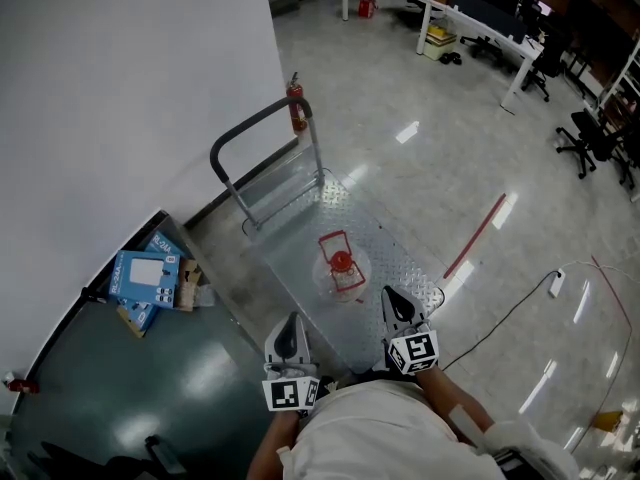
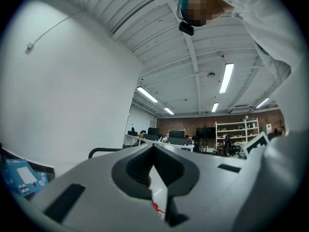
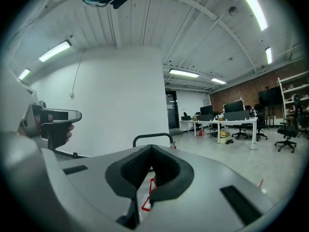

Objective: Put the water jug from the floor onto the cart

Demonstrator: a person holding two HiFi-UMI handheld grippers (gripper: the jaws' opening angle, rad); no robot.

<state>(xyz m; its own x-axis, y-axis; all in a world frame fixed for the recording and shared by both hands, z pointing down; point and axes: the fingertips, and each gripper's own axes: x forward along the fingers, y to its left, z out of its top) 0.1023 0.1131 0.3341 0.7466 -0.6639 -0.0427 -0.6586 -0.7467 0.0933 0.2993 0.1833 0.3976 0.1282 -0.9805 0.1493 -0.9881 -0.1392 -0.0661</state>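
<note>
The clear water jug (image 1: 340, 265) with a red cap and red carry handle stands on the metal deck of the cart (image 1: 400, 253), near the deck's middle. Both grippers hang apart from it, over the cart's near end. My left gripper (image 1: 291, 322) is shut and holds nothing; its jaw tips meet in the left gripper view (image 2: 154, 148). My right gripper (image 1: 391, 295) is also shut and empty (image 3: 151, 149). Bits of the jug's red handle (image 3: 147, 197) show below the right jaws. The cart's dark push handle (image 1: 262, 120) rises at the far end.
A white wall runs along the left. Beside the cart lies a dark green surface (image 1: 150, 388) with a blue box (image 1: 145, 276) on it. A red fire extinguisher (image 1: 295, 103) stands by the wall. A cable (image 1: 510, 313) and a red strip (image 1: 475, 236) cross the floor on the right; desks and chairs are far back.
</note>
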